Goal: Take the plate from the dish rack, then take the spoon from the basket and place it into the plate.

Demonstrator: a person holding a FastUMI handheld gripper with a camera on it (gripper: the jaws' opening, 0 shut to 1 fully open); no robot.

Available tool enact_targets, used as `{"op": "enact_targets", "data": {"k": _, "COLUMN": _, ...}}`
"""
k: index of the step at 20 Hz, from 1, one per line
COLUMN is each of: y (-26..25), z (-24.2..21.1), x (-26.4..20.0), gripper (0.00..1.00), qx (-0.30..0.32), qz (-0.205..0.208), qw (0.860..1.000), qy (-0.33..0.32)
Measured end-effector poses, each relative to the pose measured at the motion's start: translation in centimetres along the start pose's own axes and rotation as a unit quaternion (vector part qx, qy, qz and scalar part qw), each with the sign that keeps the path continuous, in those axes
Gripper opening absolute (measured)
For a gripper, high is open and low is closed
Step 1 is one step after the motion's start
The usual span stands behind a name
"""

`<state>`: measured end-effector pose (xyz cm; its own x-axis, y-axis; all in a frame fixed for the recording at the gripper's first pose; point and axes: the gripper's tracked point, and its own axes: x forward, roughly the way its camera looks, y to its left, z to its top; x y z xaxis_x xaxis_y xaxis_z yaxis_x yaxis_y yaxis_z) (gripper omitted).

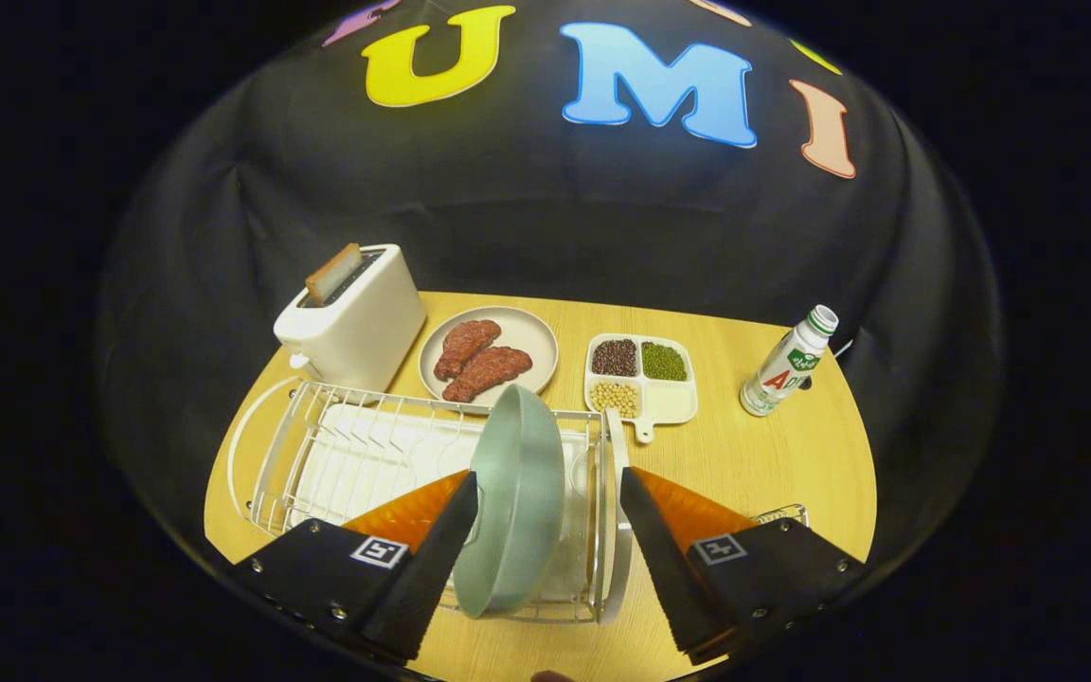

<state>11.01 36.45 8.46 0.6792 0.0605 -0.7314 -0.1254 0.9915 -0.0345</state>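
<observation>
A pale green plate [519, 502] stands on edge in the white wire dish rack [356, 455], at the rack's right end. My gripper [550, 488] is open, its fingers on either side of the plate. The left finger [441, 540] is close against the plate's back, and the right finger [650, 540] stands apart from it, past the rack's right rim. A bit of a wire basket [782, 514] peeks out behind the right finger; no spoon can be made out.
Beyond the rack stand a white toaster [356, 317] with a slice of bread, a plate with two pieces of meat [489, 355] and a divided dish of beans [642, 377]. A small bottle [787, 365] stands at the far right of the wooden table [754, 455].
</observation>
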Motion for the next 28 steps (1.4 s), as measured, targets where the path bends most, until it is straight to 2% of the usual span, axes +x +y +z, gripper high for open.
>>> {"op": "enact_targets", "data": {"k": 1, "y": -0.1, "z": -0.4, "x": 0.6, "gripper": 0.92, "qx": 0.004, "qz": -0.014, "qw": 1.0, "qy": 0.011}}
{"op": "enact_targets", "data": {"k": 3, "y": -0.4, "z": -1.7, "x": 1.5, "gripper": 0.8, "qx": 0.016, "qz": -0.041, "qw": 0.998, "qy": 0.041}}
{"op": "enact_targets", "data": {"k": 4, "y": -0.1, "z": -2.3, "x": 1.9, "gripper": 0.57, "qx": 0.027, "qz": -0.042, "qw": 0.997, "qy": 0.056}}
{"op": "enact_targets", "data": {"k": 6, "y": 0.8, "z": -2.5, "x": 2.0, "gripper": 0.3, "qx": 0.046, "qz": -0.039, "qw": 0.996, "qy": 0.073}}
{"op": "enact_targets", "data": {"k": 9, "y": 0.6, "z": -2.8, "x": 2.1, "gripper": 0.26, "qx": 0.037, "qz": -0.05, "qw": 0.994, "qy": 0.088}}
{"op": "enact_targets", "data": {"k": 16, "y": 1.1, "z": 0.0, "x": -0.1, "gripper": 0.26, "qx": -0.05, "qz": -0.131, "qw": 0.987, "qy": 0.077}}
{"op": "enact_targets", "data": {"k": 20, "y": 1.1, "z": 1.2, "x": -1.4, "gripper": 0.26, "qx": -0.056, "qz": -0.135, "qw": 0.987, "qy": 0.062}}
{"op": "enact_targets", "data": {"k": 28, "y": -1.3, "z": 1.5, "x": -7.1, "gripper": 0.26, "qx": -0.031, "qz": -0.091, "qw": 0.995, "qy": 0.027}}
